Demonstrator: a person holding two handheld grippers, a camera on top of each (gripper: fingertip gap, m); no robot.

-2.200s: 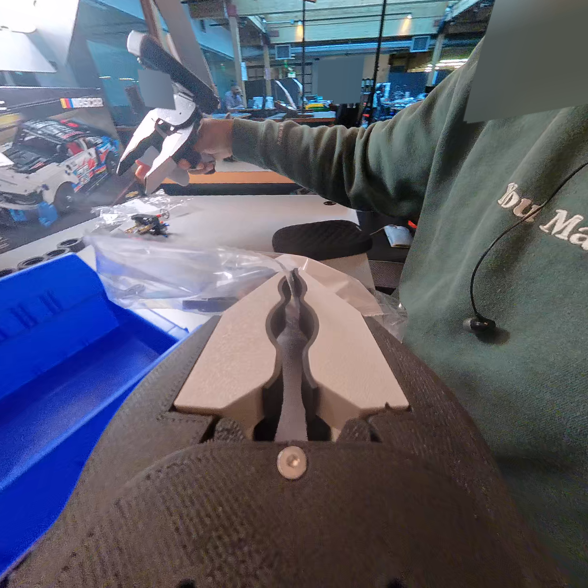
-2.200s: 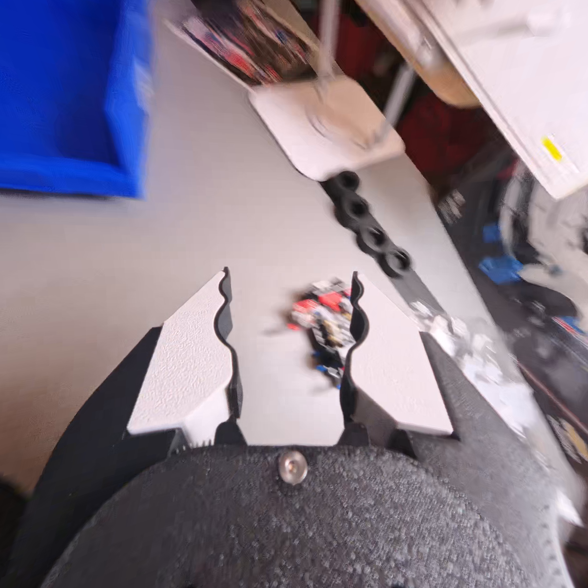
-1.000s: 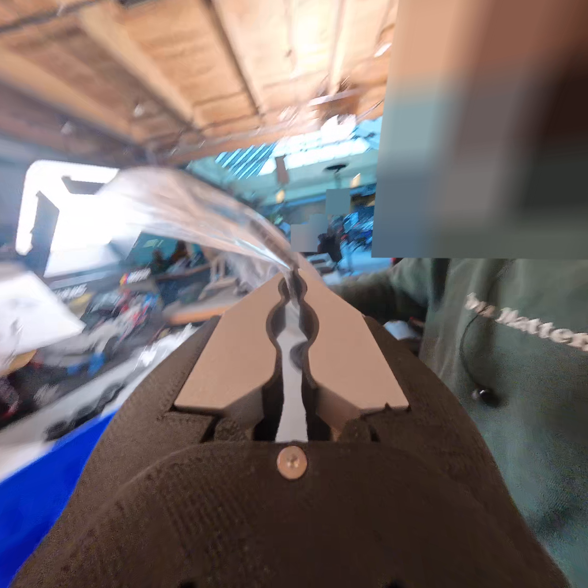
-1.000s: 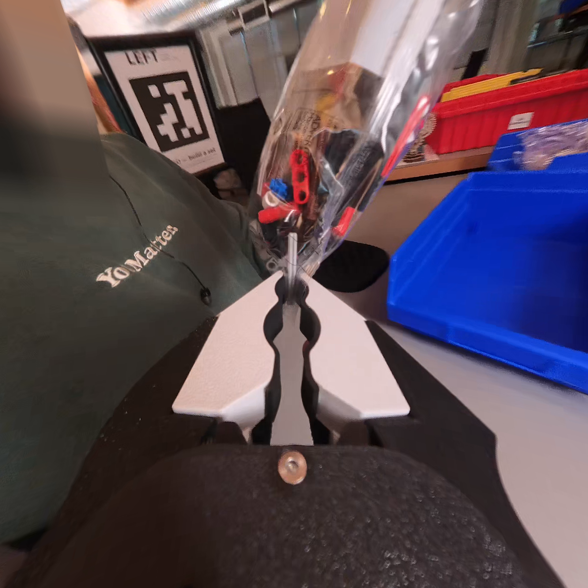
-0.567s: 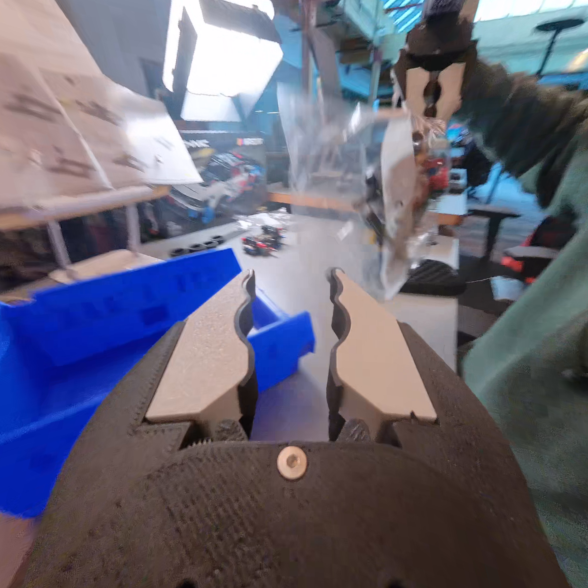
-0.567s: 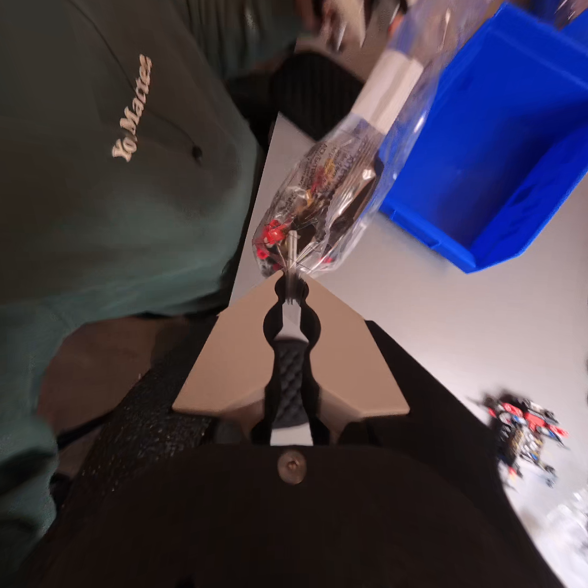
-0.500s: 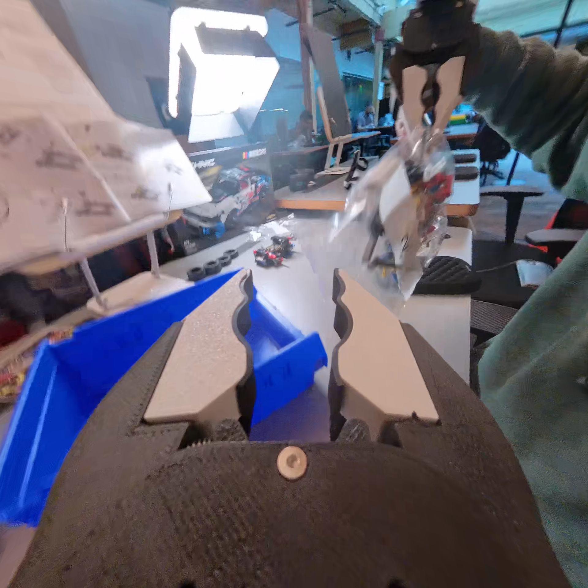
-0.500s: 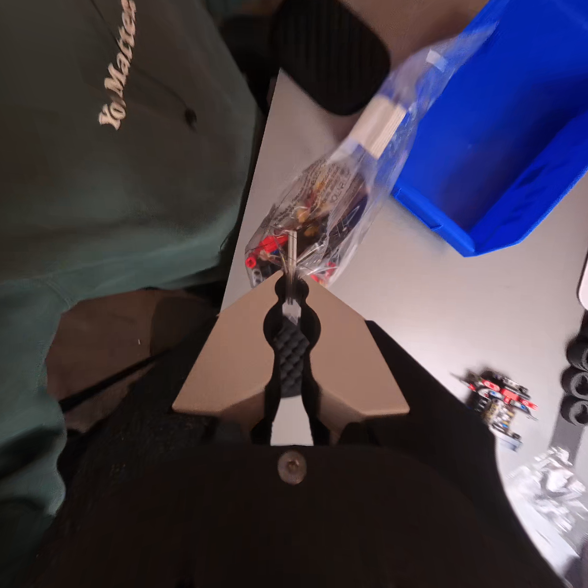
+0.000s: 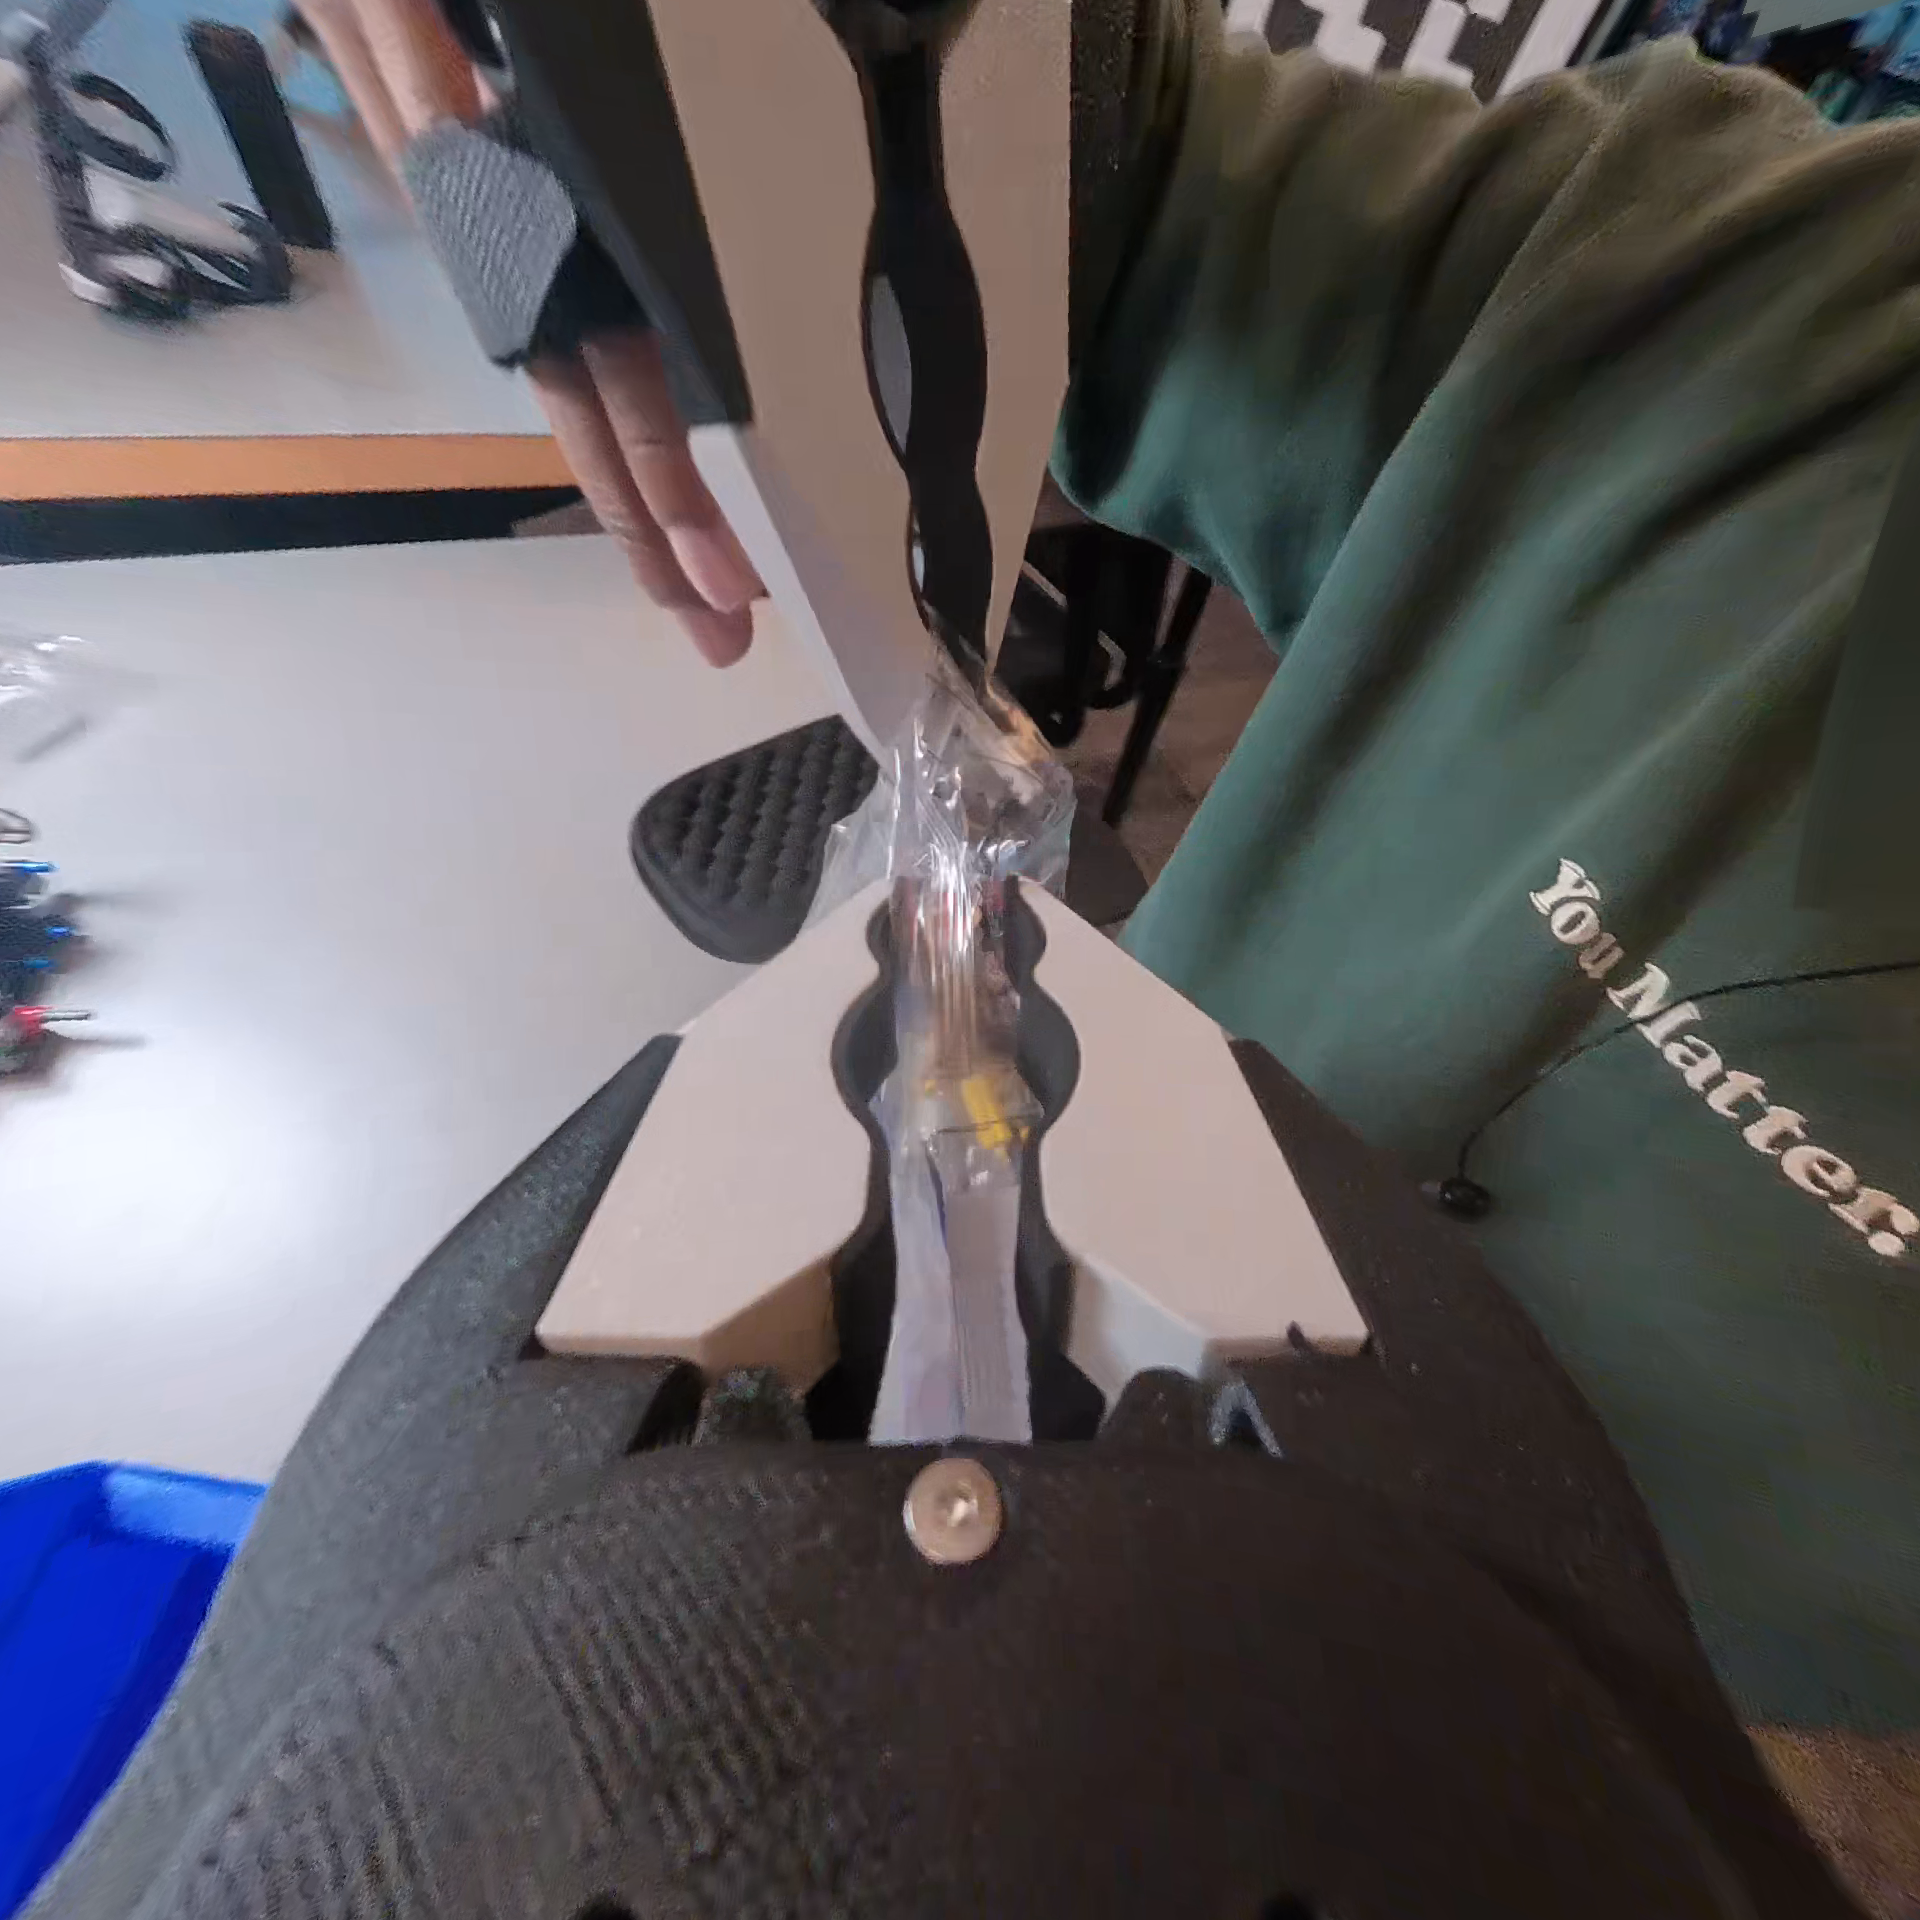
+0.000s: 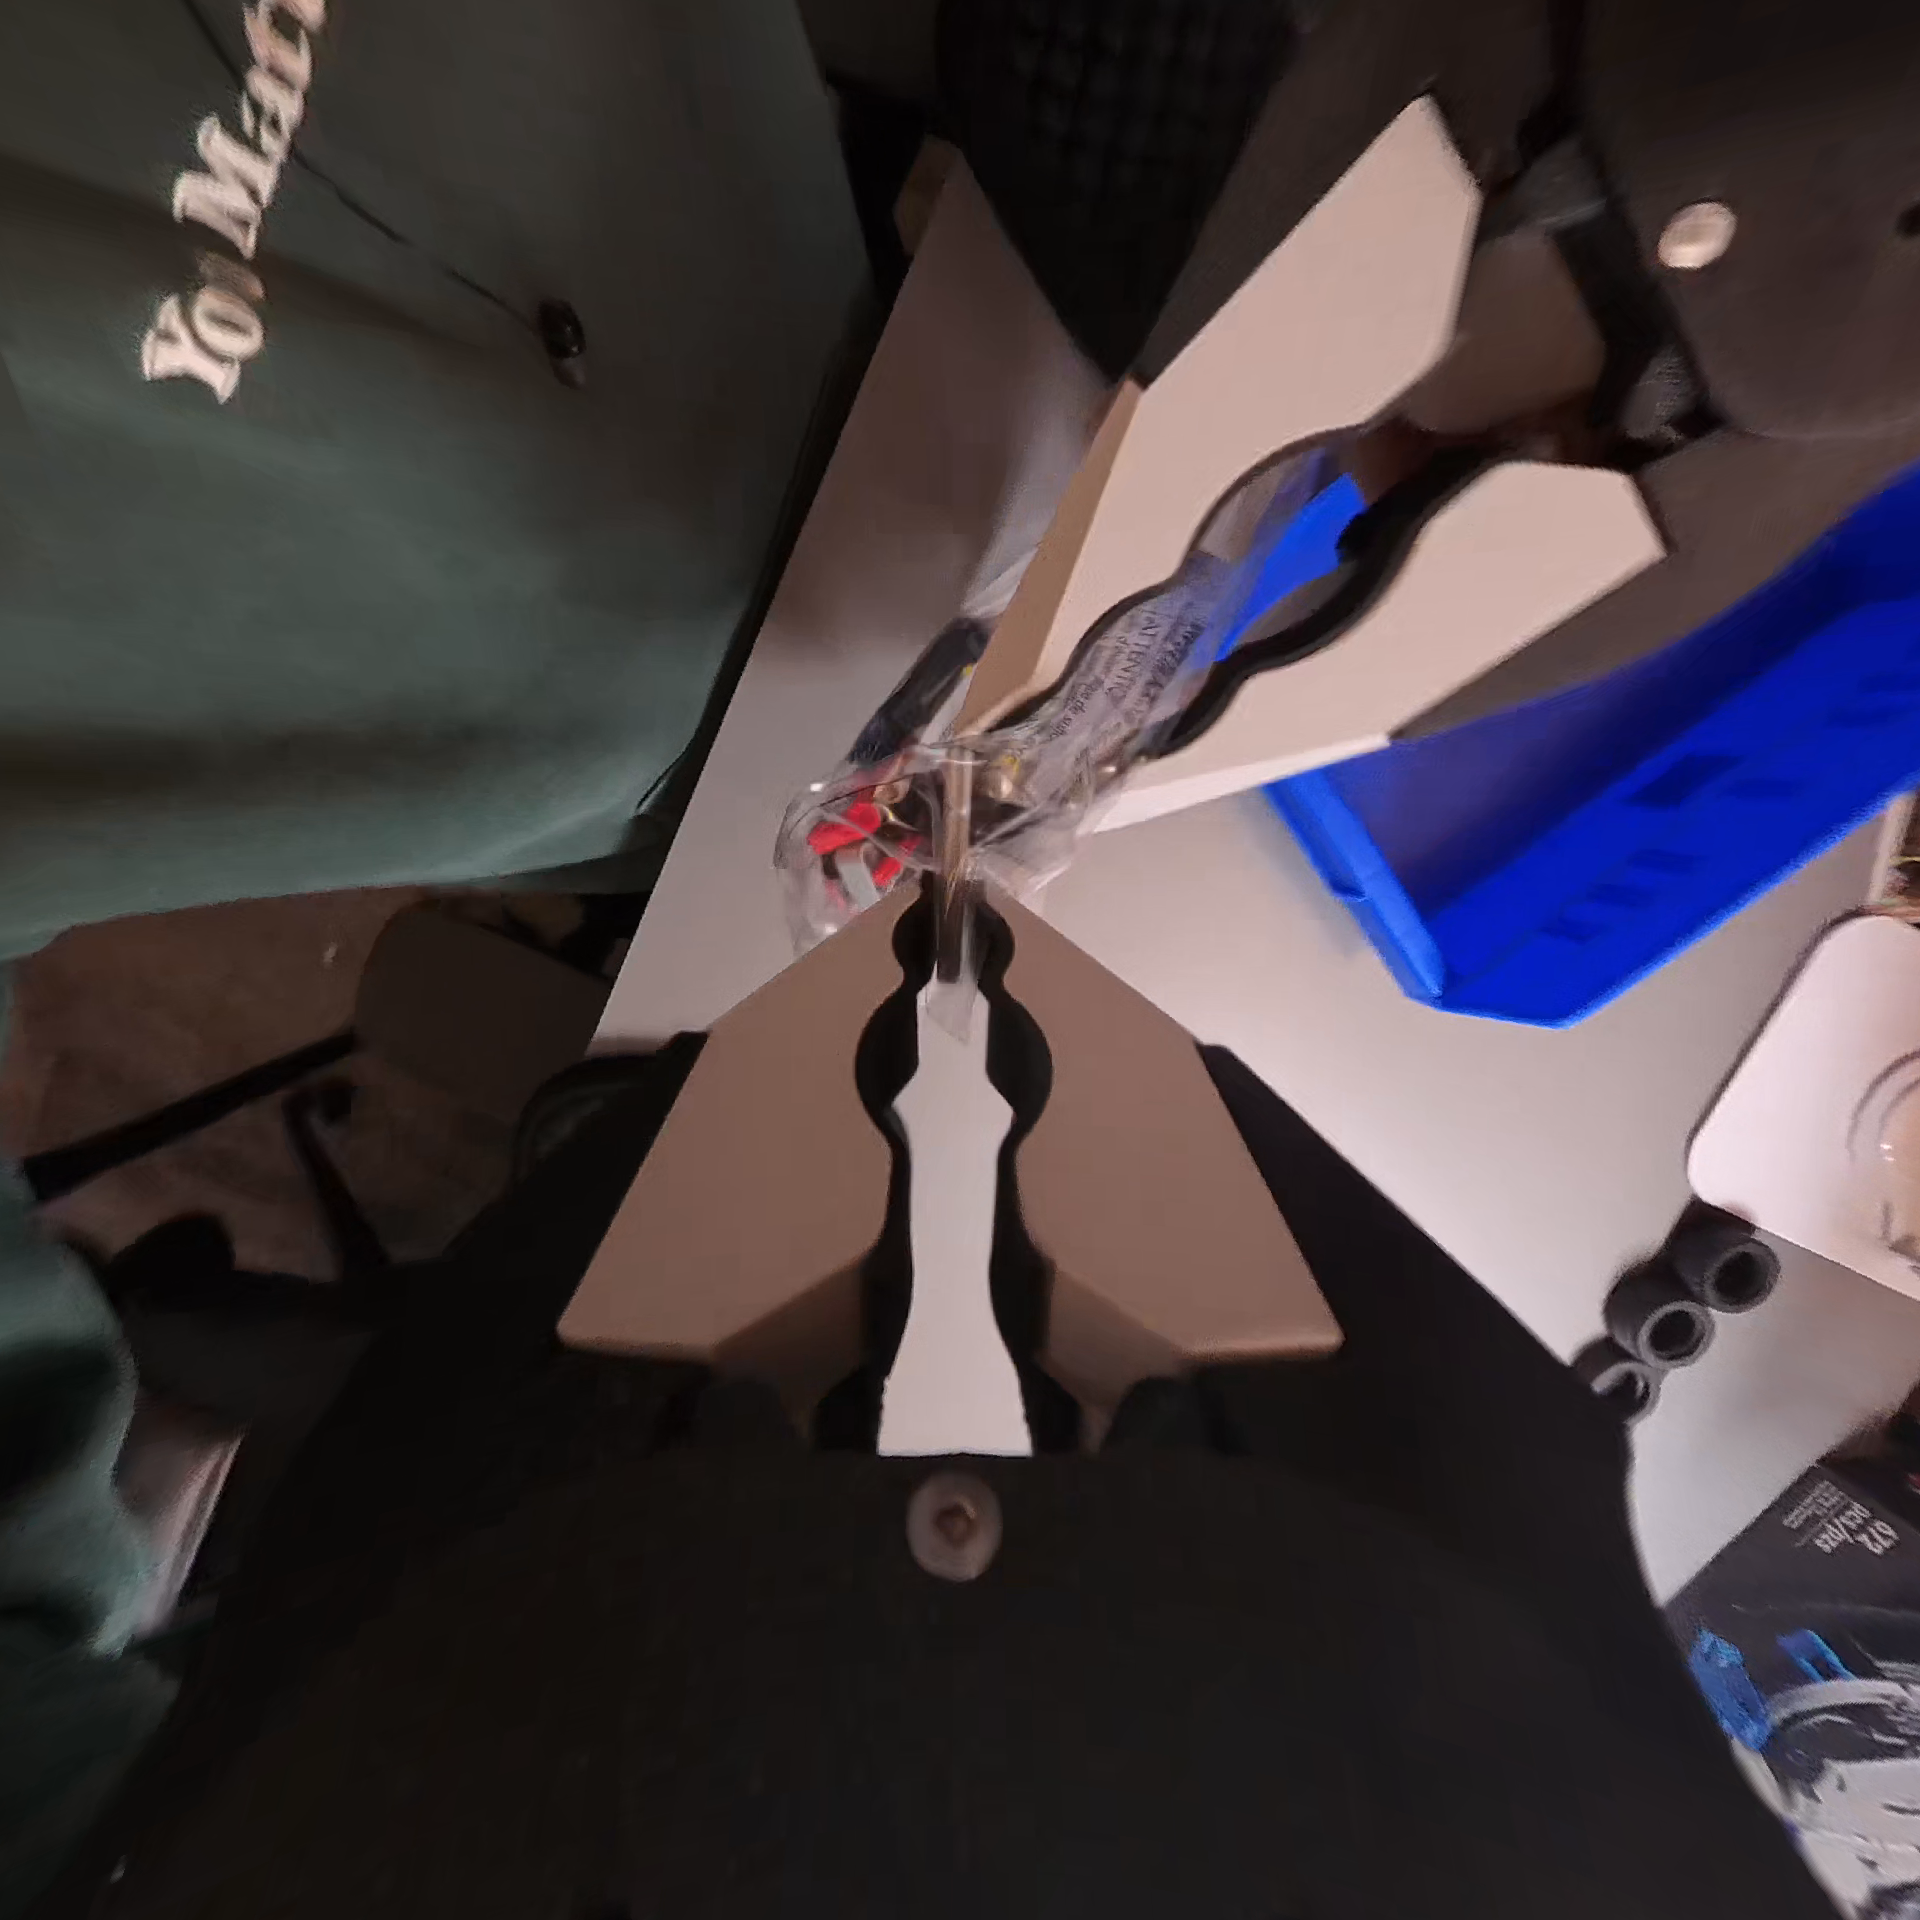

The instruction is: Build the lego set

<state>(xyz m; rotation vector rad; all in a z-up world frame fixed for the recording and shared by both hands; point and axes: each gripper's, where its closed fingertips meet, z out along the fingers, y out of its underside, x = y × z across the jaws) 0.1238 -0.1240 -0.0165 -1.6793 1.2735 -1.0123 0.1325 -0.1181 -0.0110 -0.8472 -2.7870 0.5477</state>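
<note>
A clear plastic bag of small lego parts (image 9: 966,800) hangs between both grippers above the table's near edge. My left gripper (image 9: 956,904) is shut on the bag, which runs back between its fingers. My right gripper (image 9: 951,686) comes down from above and is shut on the bag's top edge, tip to tip with the left. In the right wrist view my right gripper (image 10: 951,894) pinches the bag (image 10: 862,831), with red pieces showing inside. The left gripper (image 10: 1039,779) comes in from the upper right, clamped on the bag.
A blue bin (image 10: 1610,831) stands on the white table (image 9: 312,831). A small part-built lego model (image 9: 31,977) lies at the left. Black tyres (image 10: 1673,1320), a white stand base (image 10: 1818,1122) and the set's box (image 10: 1818,1683) are at the right. A person in a green sweatshirt (image 9: 1507,623) is close by. My left and right fingertips are right by each other.
The left gripper was open and apart from the bag; it has moved in and shut on the bag. The right gripper has kept its hold and brought the bag lower.
</note>
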